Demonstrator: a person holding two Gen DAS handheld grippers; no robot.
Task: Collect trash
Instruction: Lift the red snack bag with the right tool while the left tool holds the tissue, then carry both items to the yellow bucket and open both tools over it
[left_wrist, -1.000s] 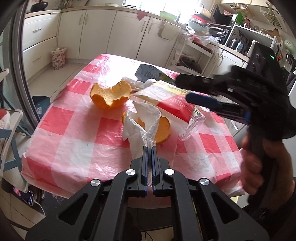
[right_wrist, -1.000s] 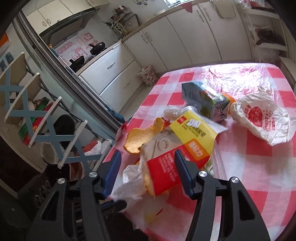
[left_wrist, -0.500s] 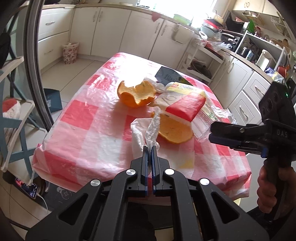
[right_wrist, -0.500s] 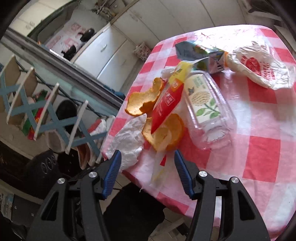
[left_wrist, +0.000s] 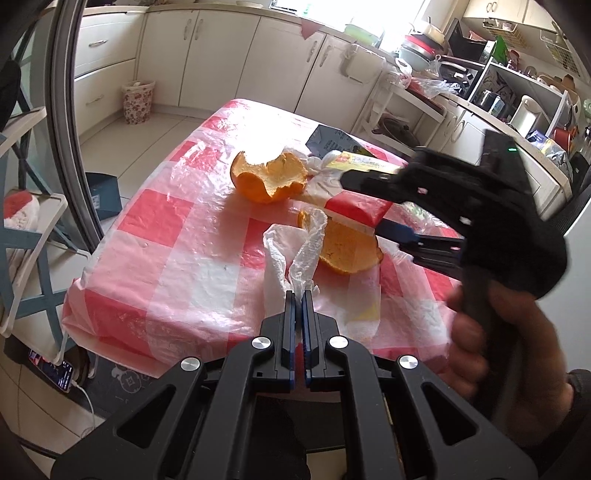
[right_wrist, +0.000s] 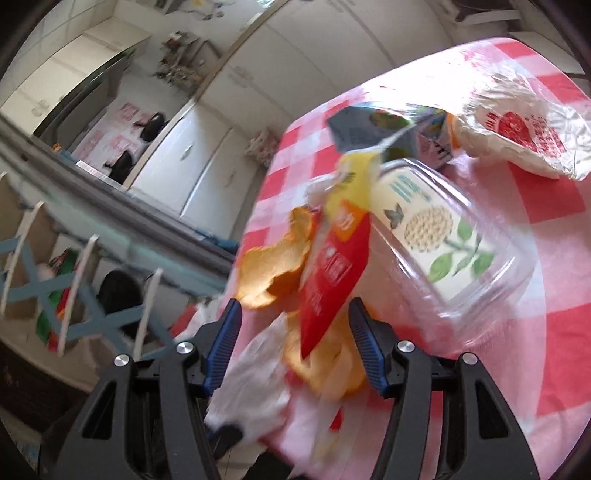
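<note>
Pinching the clear plastic bag (left_wrist: 308, 254) at the worktop (left_wrist: 177, 258) edge, the left tongs (left_wrist: 298, 295) stay pressed together; the right tongs (right_wrist: 295, 332), spread wide, have swung back in around the red-yellow wrapper (right_wrist: 332, 266) above the orange peel (left_wrist: 347, 247), probably the next grab.

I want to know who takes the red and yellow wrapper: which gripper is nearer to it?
Right. The right gripper is open with the red and yellow wrapper between its fingers; the left gripper is off to the side, shut on a plastic bag.
</note>
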